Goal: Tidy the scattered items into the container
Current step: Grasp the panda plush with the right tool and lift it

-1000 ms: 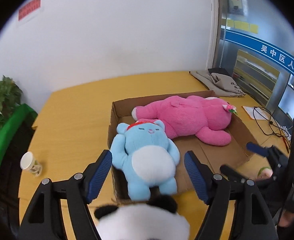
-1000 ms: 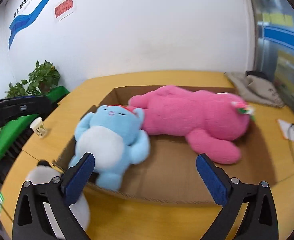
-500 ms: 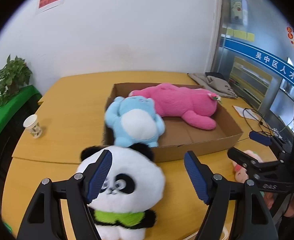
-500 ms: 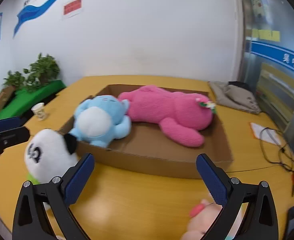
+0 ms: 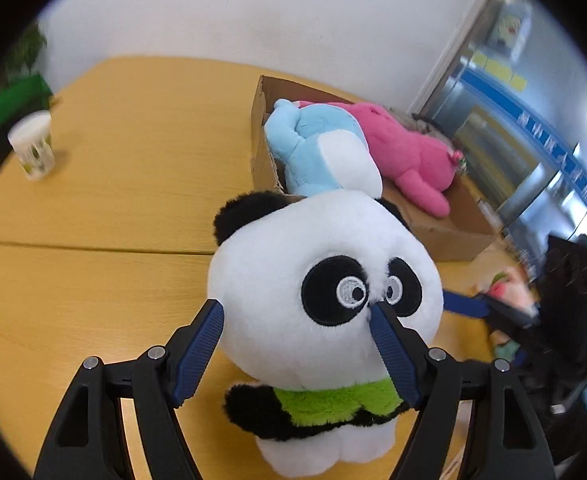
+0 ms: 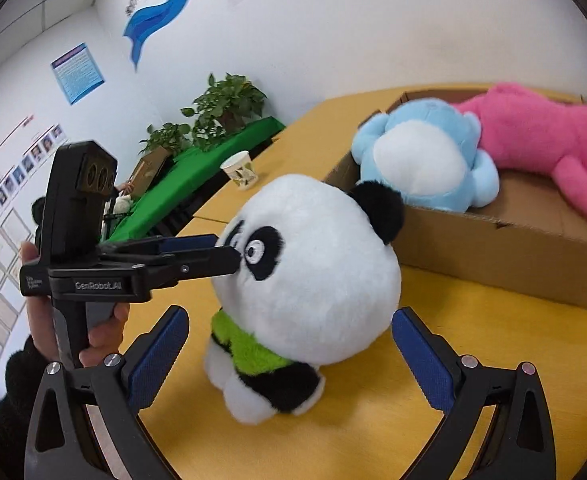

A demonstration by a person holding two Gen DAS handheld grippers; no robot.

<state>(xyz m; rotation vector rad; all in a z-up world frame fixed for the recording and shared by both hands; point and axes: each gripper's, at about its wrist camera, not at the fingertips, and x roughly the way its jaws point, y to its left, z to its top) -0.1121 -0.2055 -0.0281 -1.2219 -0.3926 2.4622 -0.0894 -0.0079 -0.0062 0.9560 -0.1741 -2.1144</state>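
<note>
A panda plush (image 5: 325, 280) with a green collar stands upright on the yellow table, also in the right wrist view (image 6: 313, 276). My left gripper (image 5: 297, 348) is open around its head, fingertips touching its face; it shows from the side in the right wrist view (image 6: 225, 254). My right gripper (image 6: 289, 344) is open, its fingers on either side of the panda's lower body. Behind stands the cardboard box (image 5: 449, 232) (image 6: 493, 256), holding a light blue plush (image 5: 321, 156) (image 6: 425, 160) and a pink plush (image 5: 405, 148) (image 6: 545, 136).
A paper cup (image 5: 33, 146) (image 6: 242, 168) stands on the table at the far left. Potted plants (image 6: 225, 108) on a green surface lie beyond the table edge. A small pink toy (image 5: 505, 292) lies blurred near the right gripper (image 5: 489, 308).
Both grippers have dropped and closed in on the panda, which now fills both views. The left fingers have narrowed around its head. The box has receded behind it.
</note>
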